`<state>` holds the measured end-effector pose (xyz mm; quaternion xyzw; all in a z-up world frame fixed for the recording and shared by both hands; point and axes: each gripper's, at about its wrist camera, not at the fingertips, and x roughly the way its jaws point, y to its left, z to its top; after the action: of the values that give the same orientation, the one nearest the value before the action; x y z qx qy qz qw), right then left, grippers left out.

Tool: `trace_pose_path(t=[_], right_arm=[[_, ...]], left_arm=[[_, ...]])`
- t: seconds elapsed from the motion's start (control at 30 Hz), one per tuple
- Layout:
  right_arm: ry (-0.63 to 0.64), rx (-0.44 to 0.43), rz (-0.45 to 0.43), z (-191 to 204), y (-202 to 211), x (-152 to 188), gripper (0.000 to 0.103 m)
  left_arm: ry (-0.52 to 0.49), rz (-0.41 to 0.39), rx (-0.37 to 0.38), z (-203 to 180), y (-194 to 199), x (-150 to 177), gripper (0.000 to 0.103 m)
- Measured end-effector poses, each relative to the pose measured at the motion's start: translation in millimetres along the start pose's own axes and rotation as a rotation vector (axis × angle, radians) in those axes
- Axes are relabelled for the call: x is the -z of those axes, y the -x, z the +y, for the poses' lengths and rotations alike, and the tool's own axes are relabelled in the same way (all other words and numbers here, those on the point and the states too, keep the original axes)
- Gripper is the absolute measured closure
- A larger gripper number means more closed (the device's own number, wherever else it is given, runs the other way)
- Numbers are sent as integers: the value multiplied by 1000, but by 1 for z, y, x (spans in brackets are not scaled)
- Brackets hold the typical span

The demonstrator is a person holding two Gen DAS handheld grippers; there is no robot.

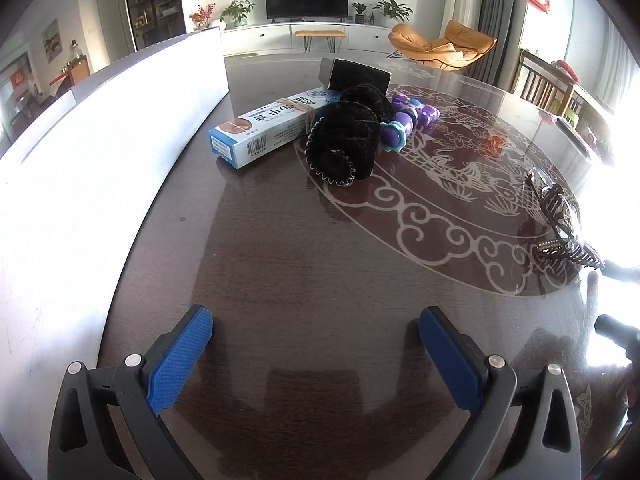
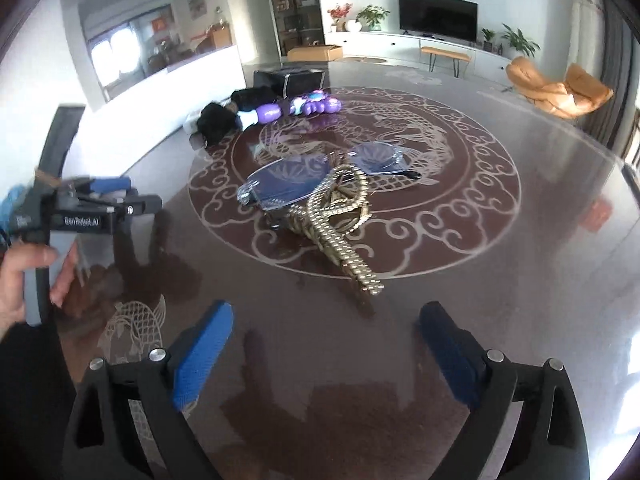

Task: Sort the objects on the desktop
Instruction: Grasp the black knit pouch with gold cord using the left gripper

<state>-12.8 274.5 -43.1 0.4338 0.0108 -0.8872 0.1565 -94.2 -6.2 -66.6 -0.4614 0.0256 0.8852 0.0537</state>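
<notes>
Right tool (image 2: 324,354): jaws spread wide, nothing held, poised low over the worktop (image 2: 500,264). Directly ahead of it, near the fingertips, lies the gold hair clip (image 2: 340,216), with its long axis running away from the tool and slightly leftward. The clip rests against the clear glasses (image 2: 316,176) just beyond it.

Left tool (image 1: 316,354): jaws equally wide, empty. The same hair clip (image 1: 560,224) lies well to its right. The black scrunchies (image 1: 344,140), purple bead toy (image 1: 404,120) and white-blue carton (image 1: 264,124) are farther ahead.

Judgement: the right tool is nearer the clip; a straight advance should suffice.
</notes>
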Motion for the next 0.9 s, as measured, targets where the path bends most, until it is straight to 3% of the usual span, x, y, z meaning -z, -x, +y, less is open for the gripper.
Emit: trace_pose_path(t=[0.13,0.33,0.6,0.7,0.73,0.9], right_arm=[[-61,-1,-8,-11,-3,-6,4],[8,121,42,2,-12,-10,1],[47,115,52,5,-11,-7,0],[37,110,48,3,-10,-8,0],[33,110,47,3,-9,-8,0],[2,110,39,-1,-8,-9,0]], left_arm=[[0,0,0,0,0,0,0],[-29,37,19,1,-4,-9,0],[-38,24,6,-9,-27,-95,7],[-11,50,23,-12,-51,-117,45],[0,61,54,-13,-58,-119,73],[-24,-2,49,-23,-47,-101,74]])
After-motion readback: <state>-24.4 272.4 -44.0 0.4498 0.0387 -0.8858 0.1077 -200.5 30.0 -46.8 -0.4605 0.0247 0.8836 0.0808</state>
